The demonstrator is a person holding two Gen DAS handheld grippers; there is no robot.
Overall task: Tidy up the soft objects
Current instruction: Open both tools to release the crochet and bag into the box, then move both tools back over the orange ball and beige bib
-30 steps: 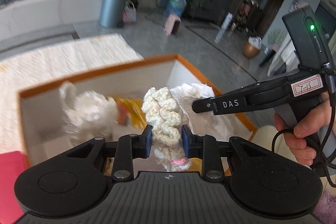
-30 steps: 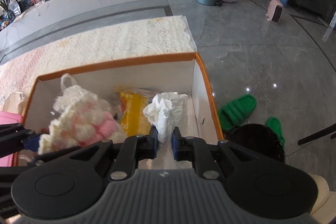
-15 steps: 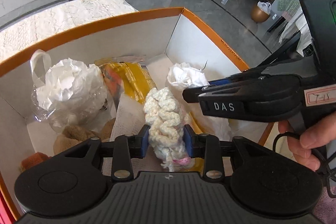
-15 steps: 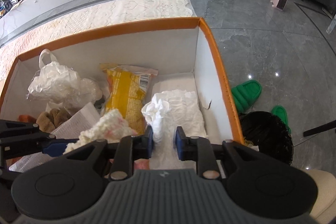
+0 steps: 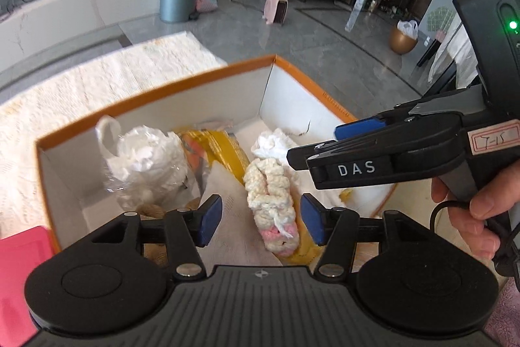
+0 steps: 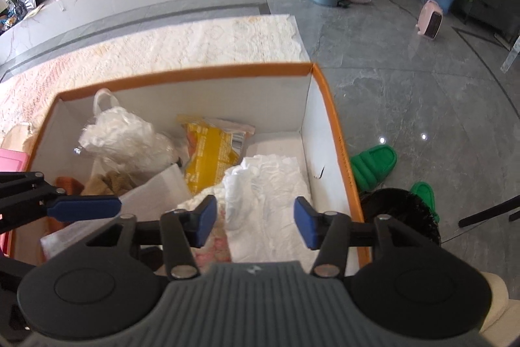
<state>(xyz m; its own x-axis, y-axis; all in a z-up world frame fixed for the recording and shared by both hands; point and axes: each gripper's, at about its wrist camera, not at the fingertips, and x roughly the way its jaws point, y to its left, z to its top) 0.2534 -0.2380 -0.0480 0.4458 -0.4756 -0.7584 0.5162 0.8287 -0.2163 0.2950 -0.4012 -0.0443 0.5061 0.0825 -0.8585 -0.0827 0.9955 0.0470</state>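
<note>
Your left gripper [image 5: 261, 218]: jaws spread, empty. Your right gripper [image 6: 253, 220]: jaws spread, empty. Crocheted piece [image 5: 271, 200] and crumpled white cloth [image 6: 260, 187]: both lying inside the orange-rimmed box [image 6: 325, 93], side by side.

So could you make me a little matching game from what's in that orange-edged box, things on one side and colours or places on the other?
Things:
1. knitted piece
2. snack bag
3. plastic bag
4. white cloth

Descriptions:
A. yellow
B. clear, crumpled, at the box's left side
C. cream with a pink end
D. spread along the right wall

Pairs: 1-C, 2-A, 3-B, 4-D
</note>
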